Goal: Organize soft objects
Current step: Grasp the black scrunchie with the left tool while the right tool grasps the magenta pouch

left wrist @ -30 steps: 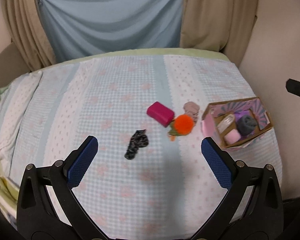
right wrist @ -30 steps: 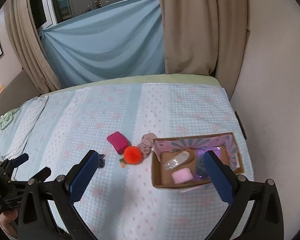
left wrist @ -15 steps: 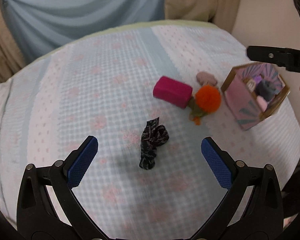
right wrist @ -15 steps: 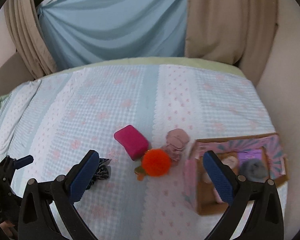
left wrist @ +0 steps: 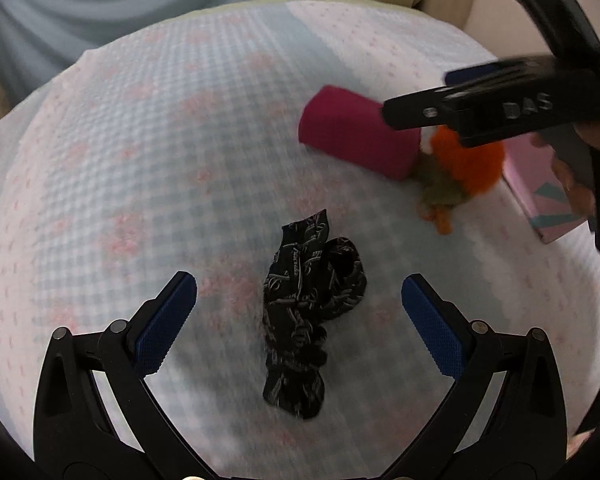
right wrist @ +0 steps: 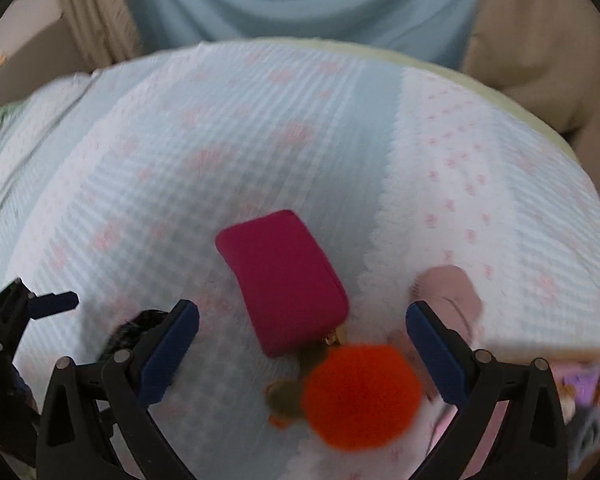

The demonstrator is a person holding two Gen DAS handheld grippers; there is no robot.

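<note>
Black scrunchie [left wrist: 308, 312] lies between the left gripper [left wrist: 299, 322] wide-spread jaws.

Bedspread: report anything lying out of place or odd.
Four soft items lie loose on the bedspread instead of in the box: a crumpled black scrunchie, a magenta pouch, an orange pompom touching its corner, and a pale pink piece. Nothing looks damaged.

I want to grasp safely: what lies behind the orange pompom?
Behind the orange pompom lies the magenta pouch, touching its olive attachment. A pink soft item sits behind-right. Anything underneath is hidden.
</note>
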